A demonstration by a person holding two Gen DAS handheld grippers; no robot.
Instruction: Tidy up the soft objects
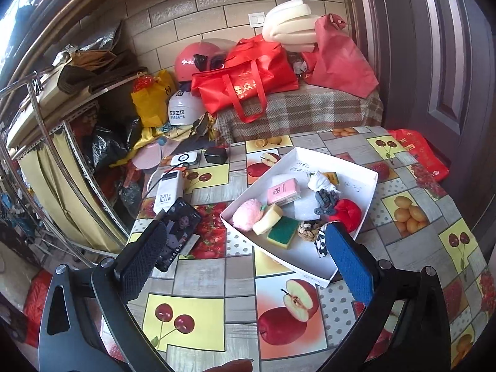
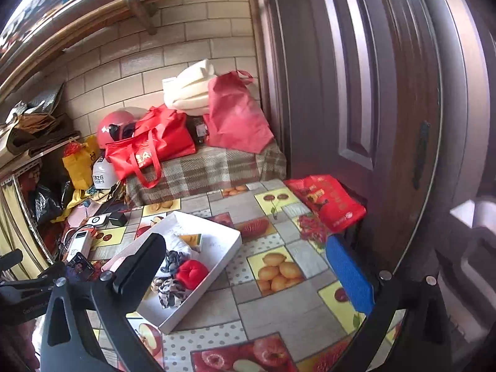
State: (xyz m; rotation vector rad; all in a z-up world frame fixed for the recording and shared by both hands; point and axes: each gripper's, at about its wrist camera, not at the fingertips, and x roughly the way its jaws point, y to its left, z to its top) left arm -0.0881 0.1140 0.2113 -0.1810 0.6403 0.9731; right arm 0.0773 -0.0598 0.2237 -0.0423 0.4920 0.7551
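Left wrist: left gripper (image 1: 245,254) spread, empty, above white box (image 1: 370,192); right gripper (image 2: 248,266) likewise; pinch green sponge (image 1: 282,232) centrally, gently

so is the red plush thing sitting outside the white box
No, the red plush lies inside the white box, beside the grey scrunchie.

one white box (image 1: 356,167), two sponges (image 1: 269,218), three scrunchies (image 1: 347,212), two helmets (image 1: 192,62)
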